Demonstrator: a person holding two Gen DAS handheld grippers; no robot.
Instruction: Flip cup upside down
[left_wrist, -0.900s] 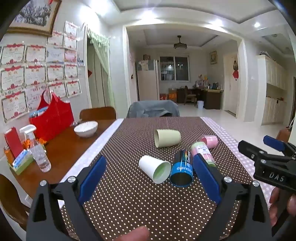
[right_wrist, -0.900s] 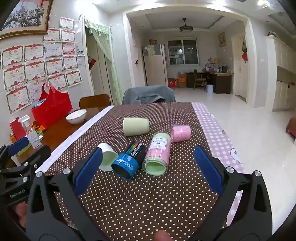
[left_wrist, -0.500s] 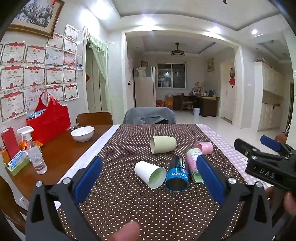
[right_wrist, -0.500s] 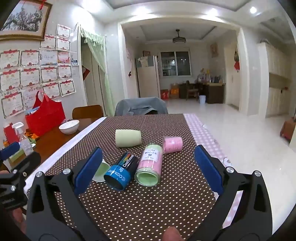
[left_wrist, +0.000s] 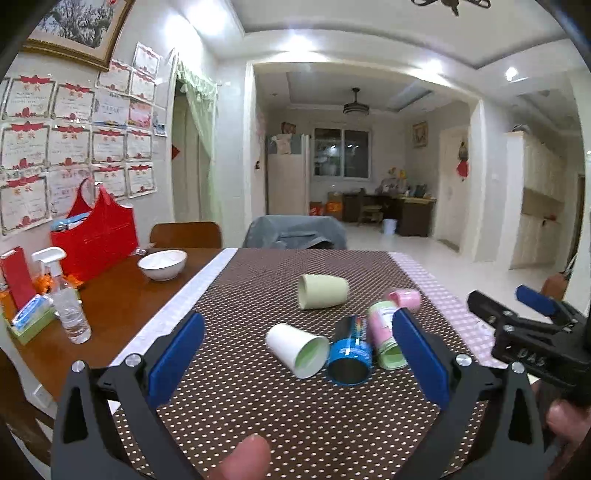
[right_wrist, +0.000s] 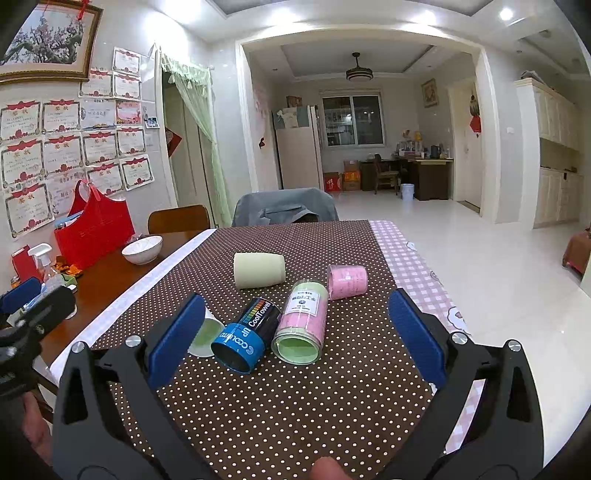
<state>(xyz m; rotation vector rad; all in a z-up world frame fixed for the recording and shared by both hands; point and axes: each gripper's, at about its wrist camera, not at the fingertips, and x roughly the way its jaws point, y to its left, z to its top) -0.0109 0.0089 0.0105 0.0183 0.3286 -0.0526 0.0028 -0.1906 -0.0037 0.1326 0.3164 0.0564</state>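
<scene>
White paper cup (left_wrist: 297, 349): on its side, mouth toward the camera, ahead of left gripper (left_wrist: 295, 354).
Nearer: left gripper.
Grippers: left and right gripper (right_wrist: 297, 339) spread wide, empty.

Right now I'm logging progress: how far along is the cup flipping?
Nothing is flipped: the white cup, blue can, green cup and two pink containers all lie sideways. The left gripper and right gripper are open, holding nothing. Every grasp and flip remains.

A wooden dining table (left_wrist: 122, 314) carries a brown polka-dot cloth (left_wrist: 258, 391). At the cloth's centre five cups lie on their sides: white paper (left_wrist: 297, 350), blue tin (left_wrist: 350, 356), green-pink (left_wrist: 384, 341), small pink (left_wrist: 404, 298), and pale green (left_wrist: 322, 291) at twelve o'clock. At ten o'clock, on bare wood, sits a white bowl (left_wrist: 162, 264).
</scene>
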